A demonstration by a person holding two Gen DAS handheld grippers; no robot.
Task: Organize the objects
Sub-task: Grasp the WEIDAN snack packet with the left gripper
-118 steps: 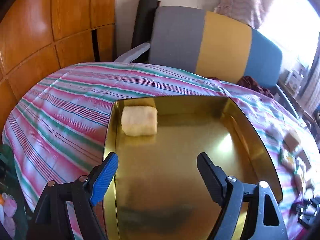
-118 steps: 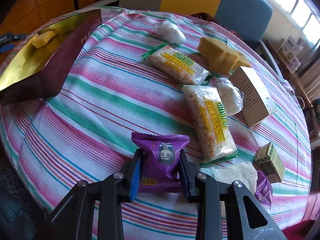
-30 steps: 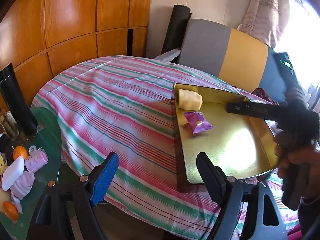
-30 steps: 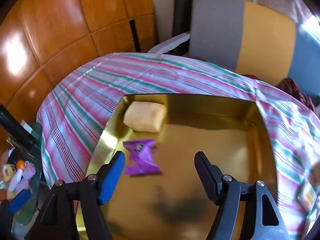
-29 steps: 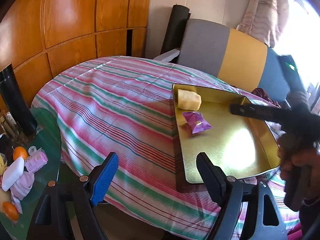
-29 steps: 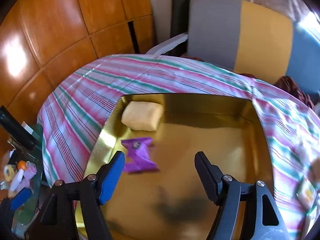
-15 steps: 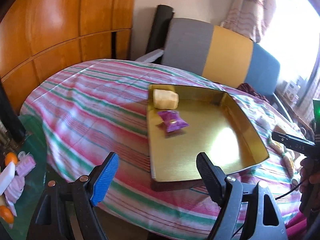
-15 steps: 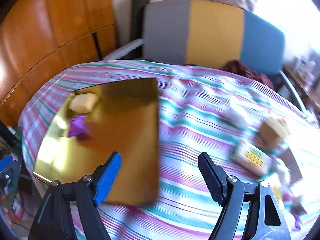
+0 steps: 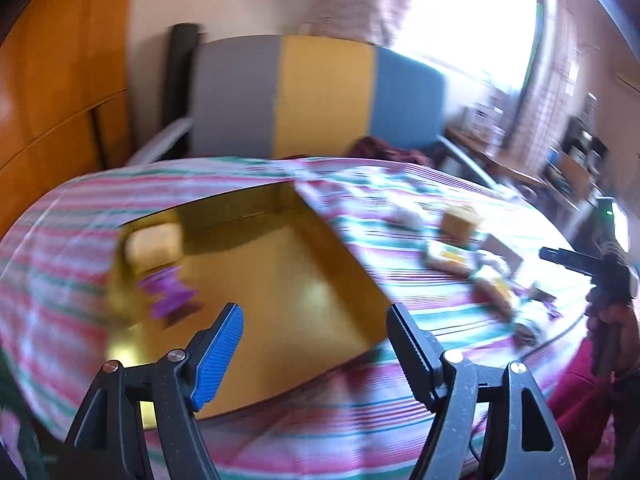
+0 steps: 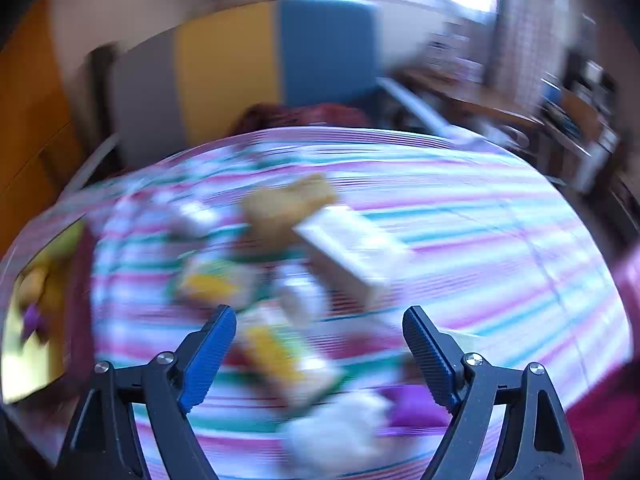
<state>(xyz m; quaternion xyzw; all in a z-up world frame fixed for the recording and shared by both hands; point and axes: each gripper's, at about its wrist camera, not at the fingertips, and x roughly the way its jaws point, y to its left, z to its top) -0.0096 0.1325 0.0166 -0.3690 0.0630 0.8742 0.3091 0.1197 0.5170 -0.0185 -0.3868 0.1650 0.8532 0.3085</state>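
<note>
- Since a second ago the right gripper (image 10: 318, 354) has swung off the gold tray (image 10: 74, 288), now at the left edge of its view, and hangs over the loose snacks; both views are smeared by motion.
- Its jaws stand wide with nothing between them. The left gripper (image 9: 314, 346) is wide and empty too, low in its frame over the tray's near corner.
- Just past the right jaws lies a long yellow-and-green packet (image 10: 280, 354), and another (image 10: 218, 280) sits up and to the left. I'd judge them light, crinkly and slippery, with brittle contents, so a gentle pinch across the narrow middle looks best.
- A white box (image 10: 348, 254), centre frame, looks stiff and light; take it across its short sides.
- A yellow cake (image 10: 288, 198), behind the box, seems soft and easily crushed.
- In the tray, at the left of the left view, lie a purple packet (image 9: 168, 294) and a pale bun (image 9: 154, 242).
- Everything sits on the striped cloth (image 10: 480, 232).
</note>
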